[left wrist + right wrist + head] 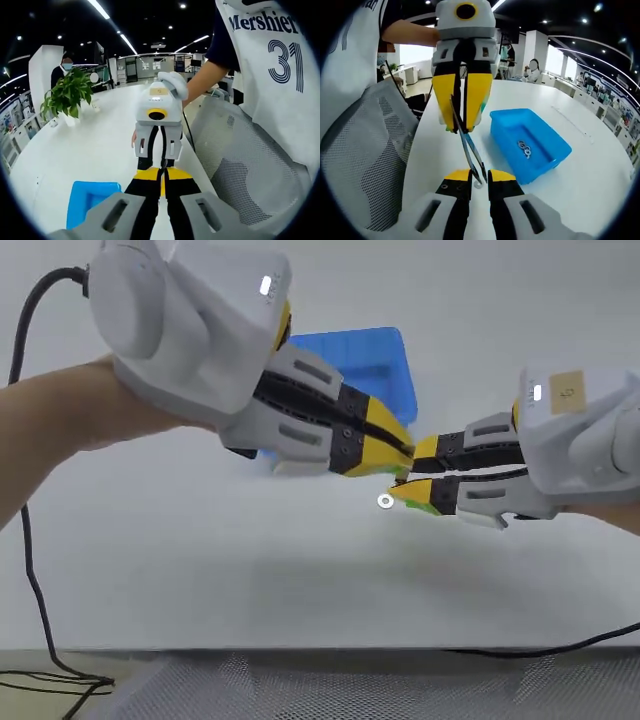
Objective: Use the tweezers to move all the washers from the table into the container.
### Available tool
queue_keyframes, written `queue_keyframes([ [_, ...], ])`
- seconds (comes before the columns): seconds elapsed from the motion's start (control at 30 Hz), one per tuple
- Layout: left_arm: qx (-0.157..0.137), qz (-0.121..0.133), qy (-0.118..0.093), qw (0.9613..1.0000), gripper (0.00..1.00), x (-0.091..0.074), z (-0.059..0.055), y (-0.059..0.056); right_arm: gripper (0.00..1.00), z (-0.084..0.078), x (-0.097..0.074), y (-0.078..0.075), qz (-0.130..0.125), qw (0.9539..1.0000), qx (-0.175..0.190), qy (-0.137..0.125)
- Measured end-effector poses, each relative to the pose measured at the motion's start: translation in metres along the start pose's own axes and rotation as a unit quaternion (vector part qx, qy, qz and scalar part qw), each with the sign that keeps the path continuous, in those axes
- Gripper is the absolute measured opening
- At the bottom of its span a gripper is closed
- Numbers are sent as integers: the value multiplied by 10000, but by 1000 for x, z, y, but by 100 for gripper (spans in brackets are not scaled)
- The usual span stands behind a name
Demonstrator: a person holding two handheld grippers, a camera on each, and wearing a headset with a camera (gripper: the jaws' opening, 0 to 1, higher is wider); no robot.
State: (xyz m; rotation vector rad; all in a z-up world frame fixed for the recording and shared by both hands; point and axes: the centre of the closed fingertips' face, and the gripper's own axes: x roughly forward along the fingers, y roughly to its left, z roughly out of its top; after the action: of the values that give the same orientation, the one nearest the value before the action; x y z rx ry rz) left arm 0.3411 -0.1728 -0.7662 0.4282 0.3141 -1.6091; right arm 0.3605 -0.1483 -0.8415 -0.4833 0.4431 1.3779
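My left gripper reaches in from the upper left and is shut on the rear of the metal tweezers. The tweezers slant down to my right gripper, whose yellow jaws close around their front arms. In the head view both grippers meet tip to tip, the right gripper coming from the right. A small silver washer lies on the white table just below the tips; the same washer sits at the tweezer points. The blue container holds several washers.
The blue container stands behind the grippers on the white table. A black cable trails down the left side. A grey mesh chair sits off the table edge, and a potted plant stands far across the table.
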Motion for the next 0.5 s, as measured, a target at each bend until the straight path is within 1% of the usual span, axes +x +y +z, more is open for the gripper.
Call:
queue_keyframes([
  [0.13, -111, 27, -28, 9999, 6, 1, -4, -1, 14, -4, 2, 2, 26, 10000, 61, -4],
  [0.3, -186, 16, 4, 9998, 6, 2, -11, -4, 14, -9, 7, 8, 120, 9999, 112, 16],
  [0.5, -290, 28, 15, 9996, 6, 3, -18, -5, 14, -11, 10, 10, 172, 9997, 176, 17],
])
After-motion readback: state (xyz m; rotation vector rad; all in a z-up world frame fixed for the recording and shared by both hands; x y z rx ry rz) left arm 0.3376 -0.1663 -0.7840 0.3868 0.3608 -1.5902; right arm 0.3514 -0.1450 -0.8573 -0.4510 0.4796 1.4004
